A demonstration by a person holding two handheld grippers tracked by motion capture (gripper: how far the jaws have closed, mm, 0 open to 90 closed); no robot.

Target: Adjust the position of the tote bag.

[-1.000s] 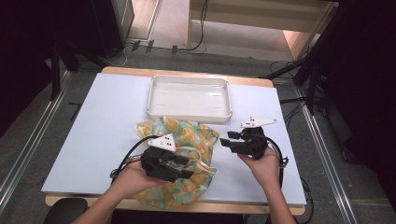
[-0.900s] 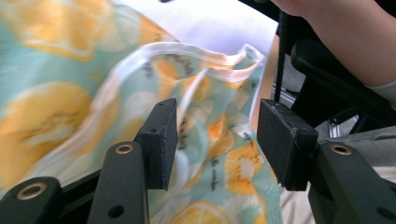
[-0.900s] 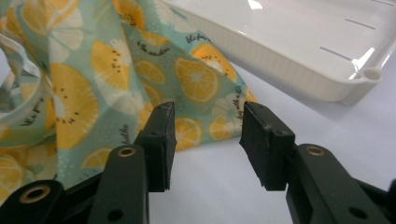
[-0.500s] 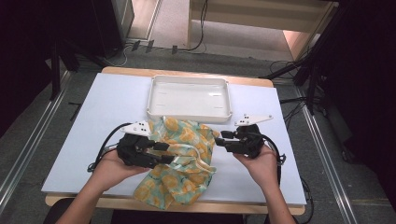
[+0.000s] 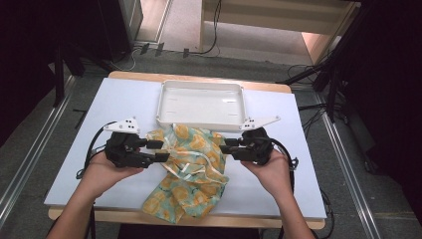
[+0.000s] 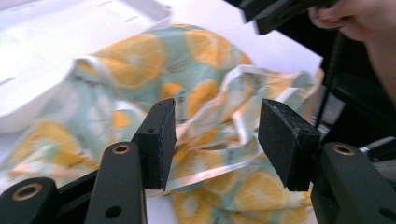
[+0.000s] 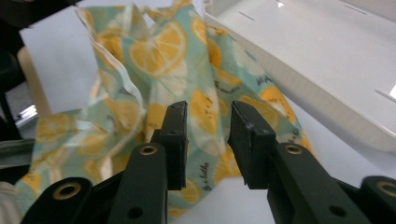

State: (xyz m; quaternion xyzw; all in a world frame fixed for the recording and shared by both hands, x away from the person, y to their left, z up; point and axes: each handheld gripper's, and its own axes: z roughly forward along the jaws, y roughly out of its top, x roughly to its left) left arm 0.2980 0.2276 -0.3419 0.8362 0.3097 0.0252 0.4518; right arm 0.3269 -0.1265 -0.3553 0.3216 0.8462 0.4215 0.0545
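Note:
A crumpled teal cloth printed with orange slices lies mid-table, its lower part reaching the front edge. My left gripper is at the cloth's left edge. In the left gripper view its jaws stand open, with the cloth beyond them and nothing pinched. My right gripper is at the cloth's right edge. Its jaws have just been closing and stand narrow but apart. The cloth shows through the gap, and I see no fold pressed between the pads.
A white tray sits empty at the back of the pale table, touching the cloth's far edge; it is also in the gripper views. Black cables trail from both grippers. The wooden front edge is near.
My left gripper has moved left and away from me, from over the cloth to its left edge. The right gripper has shifted slightly and its jaws have narrowed.

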